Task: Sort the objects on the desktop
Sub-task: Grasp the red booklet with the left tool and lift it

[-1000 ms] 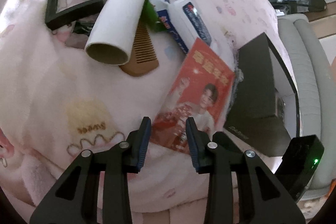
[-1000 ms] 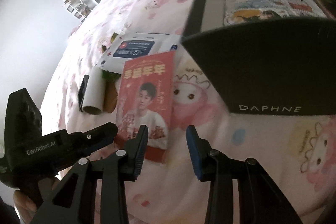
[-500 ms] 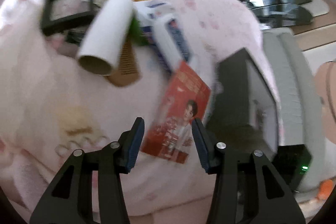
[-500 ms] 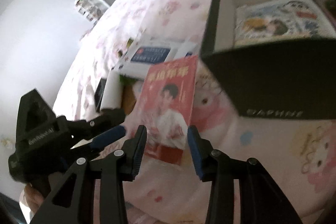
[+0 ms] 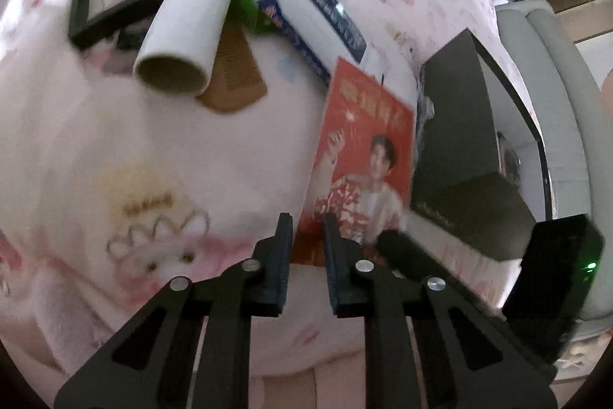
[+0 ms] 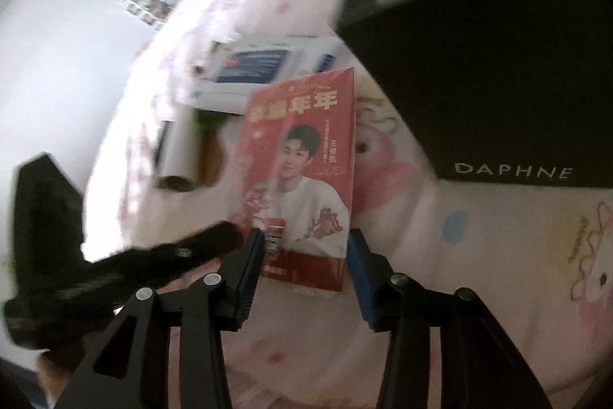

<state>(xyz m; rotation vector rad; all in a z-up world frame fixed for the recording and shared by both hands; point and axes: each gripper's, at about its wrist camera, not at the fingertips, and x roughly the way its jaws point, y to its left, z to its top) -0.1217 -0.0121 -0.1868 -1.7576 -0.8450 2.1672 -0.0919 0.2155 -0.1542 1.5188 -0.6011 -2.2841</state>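
Card (image 5: 367, 156) now stands tilted up off the blanket (image 5: 115, 148) beside the black box (image 5: 459, 125), where a second ago it lay flat. Left gripper (image 5: 308, 221), wider before, has clenched on the card's lower edge. Right gripper (image 6: 306, 236) points steeply down at the card's bottom, jaws opening astride it, pads not pressing.

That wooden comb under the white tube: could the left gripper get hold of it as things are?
Probably not directly. The white tube lies across much of the comb, and the left gripper is shut at the red card.
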